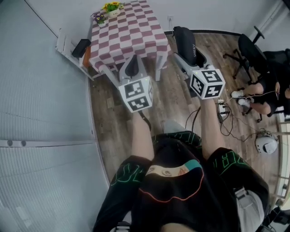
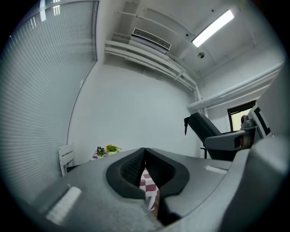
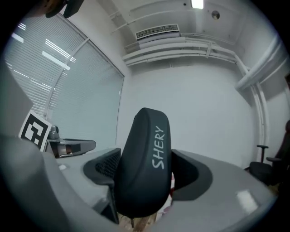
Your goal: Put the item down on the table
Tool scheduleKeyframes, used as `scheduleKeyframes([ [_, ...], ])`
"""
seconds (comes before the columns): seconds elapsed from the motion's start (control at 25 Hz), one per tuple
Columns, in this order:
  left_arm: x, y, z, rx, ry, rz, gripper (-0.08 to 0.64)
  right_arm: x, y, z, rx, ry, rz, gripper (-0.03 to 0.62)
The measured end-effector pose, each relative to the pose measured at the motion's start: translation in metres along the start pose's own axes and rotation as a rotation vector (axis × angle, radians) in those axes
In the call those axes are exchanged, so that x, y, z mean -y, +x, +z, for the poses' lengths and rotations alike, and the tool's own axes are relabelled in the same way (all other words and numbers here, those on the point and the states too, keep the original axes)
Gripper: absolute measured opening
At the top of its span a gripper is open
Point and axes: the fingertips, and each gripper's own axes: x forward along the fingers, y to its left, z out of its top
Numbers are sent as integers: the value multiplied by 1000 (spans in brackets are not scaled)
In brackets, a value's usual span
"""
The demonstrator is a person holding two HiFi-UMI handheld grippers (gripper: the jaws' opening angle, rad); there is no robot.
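My right gripper (image 1: 190,60) is shut on a black padded case (image 1: 185,43) that stands upright between its wide-set jaws. In the right gripper view the case (image 3: 145,163), printed "SHERY", fills the space between the pads of that gripper (image 3: 146,179). It hangs above the wood floor, just right of the checkered table (image 1: 136,31). My left gripper (image 1: 131,68) is shut and holds nothing; it is at the table's near edge. Between its closed jaws (image 2: 144,168) a strip of the checkered cloth (image 2: 149,186) shows.
A yellow flower pot (image 1: 112,8) and a small purple one (image 1: 99,19) stand at the table's far end. A white bench (image 1: 67,45) stands left of the table. An office chair (image 1: 247,50), a seated person (image 1: 267,86), a power strip with cables (image 1: 223,111) and a white helmet-like thing (image 1: 266,143) are to the right.
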Motion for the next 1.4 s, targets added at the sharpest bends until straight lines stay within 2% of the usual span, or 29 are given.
scheduleKeyframes([
  [0.2, 17, 7, -6, -20, 4, -36, 9, 21, -13, -5, -9, 26, -40, 350],
  [0.48, 19, 20, -20, -37, -2, -52, 9, 30, -4, -21, -31, 39, -49, 350],
  [0.72, 1, 39, -33, -67, 22, -10, 9, 31, 23, -34, -50, 47, -21, 350],
  [1.08, -1, 97, -59, -113, 16, -17, 9, 67, 74, -46, -94, 61, -27, 350],
  [1.4, -21, 151, -95, -180, -21, 16, 9, 86, 134, -76, -176, 71, 1, 350],
])
